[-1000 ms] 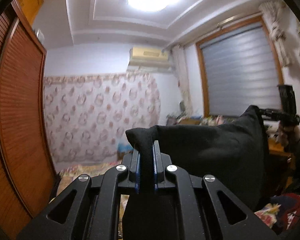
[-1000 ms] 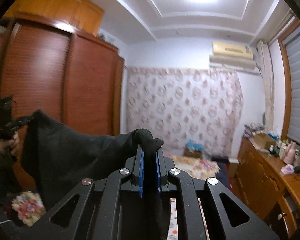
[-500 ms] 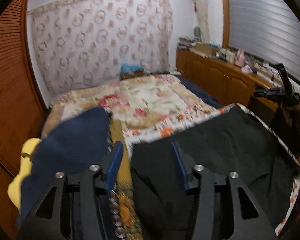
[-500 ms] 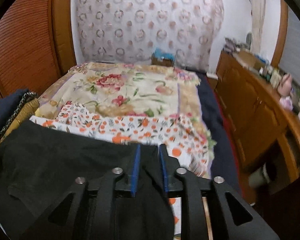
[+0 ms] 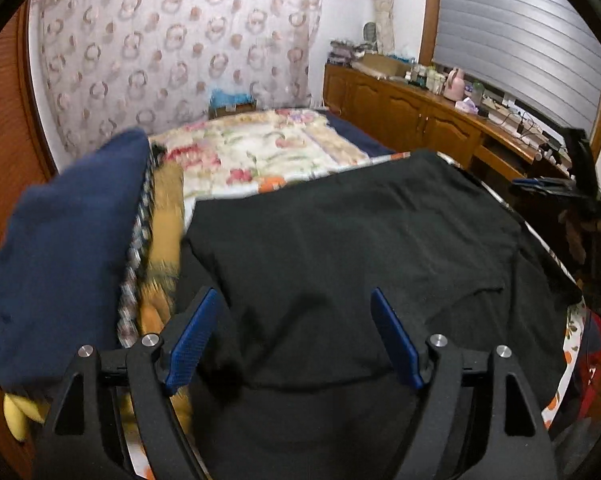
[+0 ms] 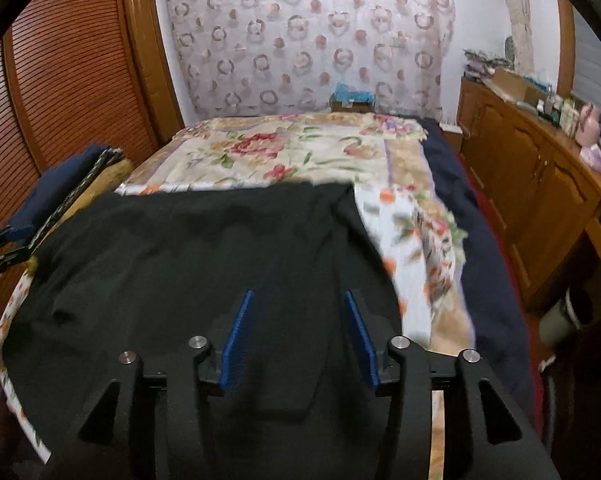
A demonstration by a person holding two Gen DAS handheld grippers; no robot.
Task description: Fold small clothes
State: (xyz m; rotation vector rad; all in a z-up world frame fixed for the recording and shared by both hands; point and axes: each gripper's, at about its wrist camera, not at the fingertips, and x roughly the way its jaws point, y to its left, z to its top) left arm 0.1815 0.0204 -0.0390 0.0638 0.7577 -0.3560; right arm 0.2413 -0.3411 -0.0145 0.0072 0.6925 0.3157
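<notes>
1. Black garment [image 5: 340, 240] spread flat on the floral bedspread [image 6: 284, 152], directly ahead of and below both claws; near hem runs under the fingers in each wrist view.
2. Cloth reads as soft, light, limp knit: low wrinkles just ahead of the left claw, no stiffness at any edge. Likely to drape and bunch if lifted from one point; probably not slippery against ribbed pads.
3. Best hold, as a judgement: two corners or a hem edge, one per claw, pinching a single layer clear of the bedspread beneath.
4. Left gripper [image 5: 296, 336]: jaws wide, just been opening, blue pads [image 5: 192, 336] standing apart over the garment, nothing pinched.
5. Right gripper [image 6: 300, 336]: jaws about half open, also just been opening, black cloth visible between the pads but not clamped.
6. Right gripper also seen far to the right of the left claw, off the garment's edge.
7. Left of the left claw: navy blue cloth pile [image 5: 68, 248], a patterned trim edge and yellowish fabric [image 5: 164, 248] just beside the garment.
8. Ahead and right of the right claw: wooden cabinet [image 6: 540, 200] along the wall, well apart from the bed.
</notes>
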